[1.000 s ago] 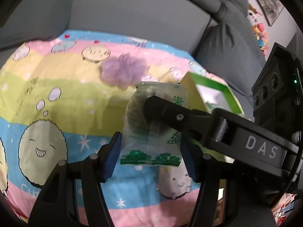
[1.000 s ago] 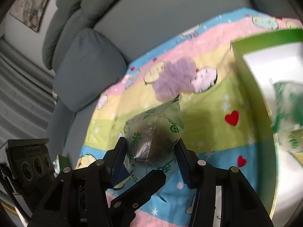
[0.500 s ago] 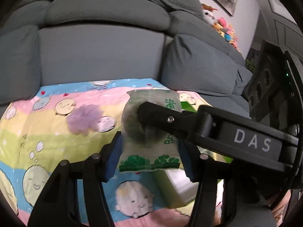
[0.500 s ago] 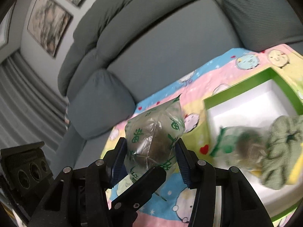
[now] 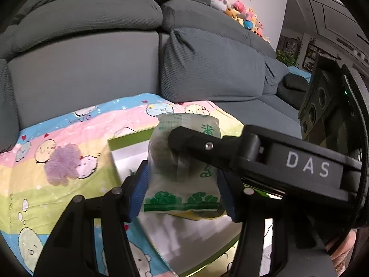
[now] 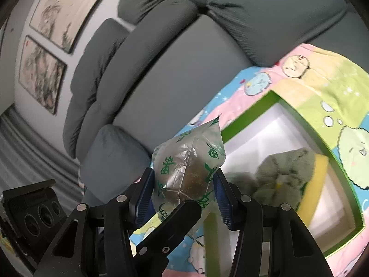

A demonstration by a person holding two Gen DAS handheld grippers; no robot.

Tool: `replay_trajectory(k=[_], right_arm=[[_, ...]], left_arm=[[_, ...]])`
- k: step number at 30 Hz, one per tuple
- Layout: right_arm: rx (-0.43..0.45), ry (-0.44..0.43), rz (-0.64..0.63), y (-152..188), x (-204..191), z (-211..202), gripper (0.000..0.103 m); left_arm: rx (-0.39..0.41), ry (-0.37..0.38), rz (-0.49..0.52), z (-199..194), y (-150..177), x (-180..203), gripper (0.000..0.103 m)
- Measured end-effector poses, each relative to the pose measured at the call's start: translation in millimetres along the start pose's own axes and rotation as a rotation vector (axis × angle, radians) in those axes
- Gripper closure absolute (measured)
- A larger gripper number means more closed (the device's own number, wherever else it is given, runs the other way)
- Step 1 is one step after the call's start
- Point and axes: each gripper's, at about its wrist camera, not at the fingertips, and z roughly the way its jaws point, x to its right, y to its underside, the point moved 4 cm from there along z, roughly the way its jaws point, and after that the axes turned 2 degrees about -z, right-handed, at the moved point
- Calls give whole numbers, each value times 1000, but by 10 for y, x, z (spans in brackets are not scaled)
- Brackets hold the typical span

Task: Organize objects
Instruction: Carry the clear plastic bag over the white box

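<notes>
- Left gripper (image 5: 182, 192): jaws clamped on a clear green-printed plastic packet (image 5: 184, 168), above the green-rimmed white box (image 5: 129, 138).
- Right gripper (image 6: 184, 195): jaws clamped on a second green-printed packet (image 6: 188, 164), beside the box (image 6: 272, 97) containing a green scrunchie (image 6: 286, 168).

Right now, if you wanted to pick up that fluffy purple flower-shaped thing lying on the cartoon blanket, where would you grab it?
Probably from straight above, pinching the fluffy purple flower-shaped thing across its middle. It lies flat on the cartoon blanket, so no edge sticks up, and its soft pile should bunch between the fingers. Its left side is open; the green-rimmed white box sits close on its right.
</notes>
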Motion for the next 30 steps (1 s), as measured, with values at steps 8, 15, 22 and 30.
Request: replay_trajectory(k=[8, 15, 22, 30], right_arm=[[-6, 57, 79, -67, 290, 24, 49], [-30, 128, 118, -40, 491, 94, 49], [-56, 183, 144, -13, 629, 144, 49], [-67, 206, 160, 0, 687, 166, 49]], left_arm=[[-59, 78, -24, 273, 24, 51, 48], [-107, 132, -64, 464, 104, 48, 48], [-151, 171, -109, 593, 185, 43, 48], [-159, 180, -131, 623, 223, 39, 47]])
